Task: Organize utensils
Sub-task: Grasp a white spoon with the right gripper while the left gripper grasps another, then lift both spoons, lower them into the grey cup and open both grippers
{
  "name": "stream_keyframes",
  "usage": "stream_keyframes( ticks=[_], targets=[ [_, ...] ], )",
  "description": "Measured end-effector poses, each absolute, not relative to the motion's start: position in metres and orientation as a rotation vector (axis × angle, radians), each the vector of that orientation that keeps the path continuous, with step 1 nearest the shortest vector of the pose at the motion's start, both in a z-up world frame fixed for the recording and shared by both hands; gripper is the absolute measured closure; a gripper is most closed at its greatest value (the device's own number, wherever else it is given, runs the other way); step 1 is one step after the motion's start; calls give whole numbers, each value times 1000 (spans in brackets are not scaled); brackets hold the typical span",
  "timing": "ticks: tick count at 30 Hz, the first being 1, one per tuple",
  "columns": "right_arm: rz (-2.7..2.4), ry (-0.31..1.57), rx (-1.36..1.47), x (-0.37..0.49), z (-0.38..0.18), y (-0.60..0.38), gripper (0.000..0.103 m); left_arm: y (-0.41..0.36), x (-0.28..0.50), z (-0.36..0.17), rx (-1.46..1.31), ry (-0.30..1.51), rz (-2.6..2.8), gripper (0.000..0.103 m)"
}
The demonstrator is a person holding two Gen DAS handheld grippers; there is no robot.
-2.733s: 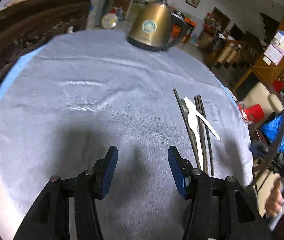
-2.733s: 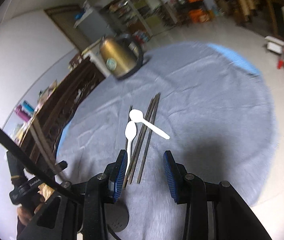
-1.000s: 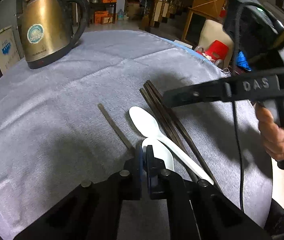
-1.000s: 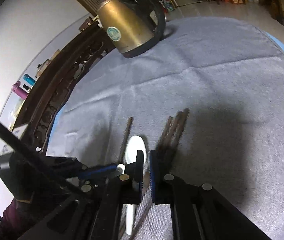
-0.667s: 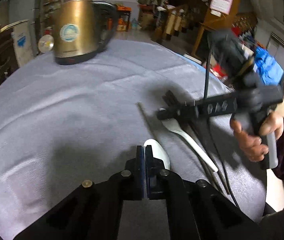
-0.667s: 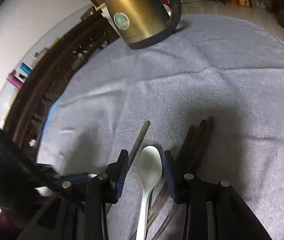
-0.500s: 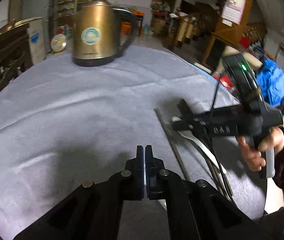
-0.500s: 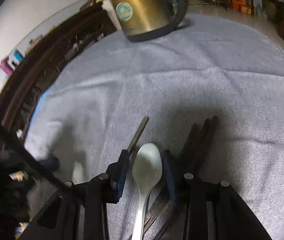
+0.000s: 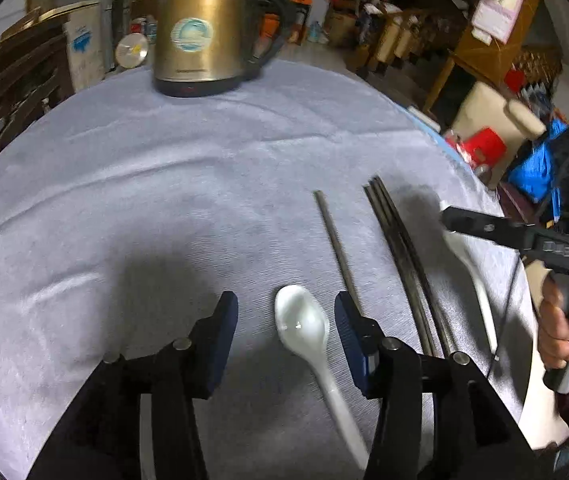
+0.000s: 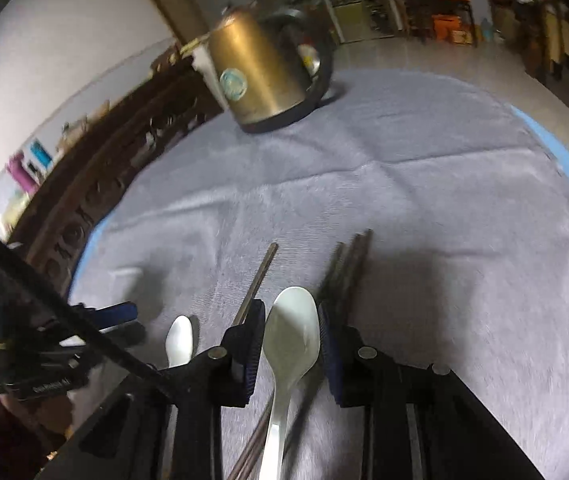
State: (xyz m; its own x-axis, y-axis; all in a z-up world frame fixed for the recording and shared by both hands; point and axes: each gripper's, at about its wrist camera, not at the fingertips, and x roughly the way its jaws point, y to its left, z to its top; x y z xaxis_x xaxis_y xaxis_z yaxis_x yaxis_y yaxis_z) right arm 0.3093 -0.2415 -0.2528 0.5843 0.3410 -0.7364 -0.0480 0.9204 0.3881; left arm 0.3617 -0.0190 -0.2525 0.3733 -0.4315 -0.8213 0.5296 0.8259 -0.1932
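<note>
Utensils are lying on the grey cloth point(image 9: 164, 184): your left gripper point(image 9: 284, 320) has just been opening, and one white spoon point(image 9: 304, 326) is resting loose between its jaws. Your right gripper point(image 10: 288, 336) is pinching the other spoon point(image 10: 290, 340) by its bowl. That glossy bowl is risking slipping out, dropping onto the dark chopsticks point(image 10: 348, 256) just beside it and scattering them.

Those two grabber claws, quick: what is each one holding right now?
Left gripper: just opened, holds nothing; white ceramic spoon lies loose between.
Right gripper: clamped on second white ceramic spoon.
</note>
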Motion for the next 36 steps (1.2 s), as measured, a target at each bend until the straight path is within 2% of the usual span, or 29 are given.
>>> stream_keyframes(
  ticks=[2, 4, 6, 9, 15, 27, 31, 36],
  targets=[
    [228, 895, 396, 296, -251, -254, 74, -34, 366, -261, 162, 1048, -632, 52],
    [212, 862, 443, 281, -249, -266, 74, -44, 369, -276, 220, 1100, -606, 70],
    [210, 834, 485, 270, -247, -271, 74, -44, 365, -275, 233, 1048, -613, 72],
    [197, 769, 526, 246, -236, -279, 74, -37, 364, -278, 206, 1052, -568, 73],
    [173, 666, 557, 208, -217, -275, 74, 0, 338, -248, 76, 933, -454, 73],
    [103, 273, 542, 111, -144, -231, 74, 56, 200, -142, -192, 494, -265, 73],
    [72, 197, 537, 90, -136, -217, 73, 50, 178, -135, -229, 406, -260, 73],
    [17, 171, 475, 81, -144, -193, 73, 38, 177, -142, -257, 378, -246, 72]
  ],
)
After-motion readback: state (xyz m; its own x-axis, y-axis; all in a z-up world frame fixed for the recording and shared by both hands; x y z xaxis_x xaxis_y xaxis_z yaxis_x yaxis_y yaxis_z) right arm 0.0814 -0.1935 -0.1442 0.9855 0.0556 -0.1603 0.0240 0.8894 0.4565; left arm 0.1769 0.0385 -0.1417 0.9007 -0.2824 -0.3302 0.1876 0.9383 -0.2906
